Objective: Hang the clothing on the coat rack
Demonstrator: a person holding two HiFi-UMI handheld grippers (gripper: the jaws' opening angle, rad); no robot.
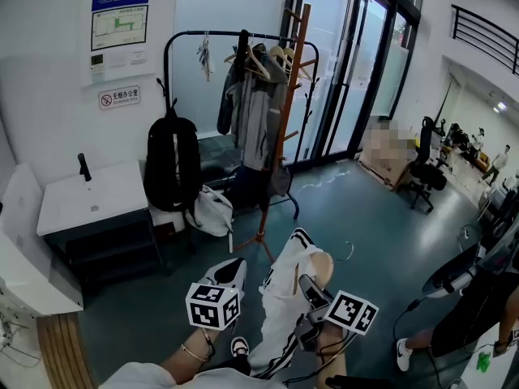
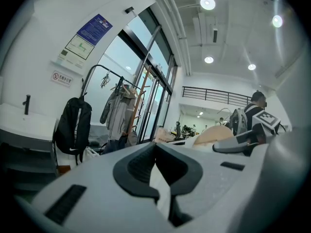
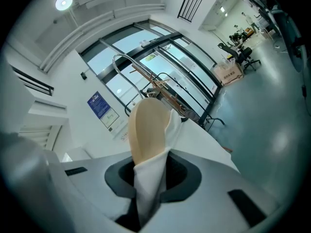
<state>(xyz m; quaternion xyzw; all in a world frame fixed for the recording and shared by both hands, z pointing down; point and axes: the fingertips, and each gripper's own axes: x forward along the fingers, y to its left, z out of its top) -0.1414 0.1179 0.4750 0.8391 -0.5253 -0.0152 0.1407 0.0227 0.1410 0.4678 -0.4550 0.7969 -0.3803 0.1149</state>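
Observation:
A white garment with black stripes (image 1: 284,298) hangs on a wooden hanger (image 1: 321,267) between my two grippers, low in the head view. My left gripper (image 1: 230,272) is shut on one part of the cloth, and a thin strip of white fabric (image 2: 158,178) shows between its pads. My right gripper (image 1: 313,288) is shut on the garment (image 3: 148,183) at the hanger's rounded wooden end (image 3: 148,130), which sticks up past the jaws. The wooden coat rack (image 1: 284,128) stands ahead, beside a black clothes rail (image 1: 212,34) with a grey jacket (image 1: 255,108) on it.
A black backpack (image 1: 172,164) hangs at the rail's left end, and a white bag (image 1: 211,211) lies below it. A white counter (image 1: 89,197) stands at the left. A person (image 1: 478,298) is at the right edge. An office chair (image 1: 426,173) stands by the glass doors (image 1: 349,63).

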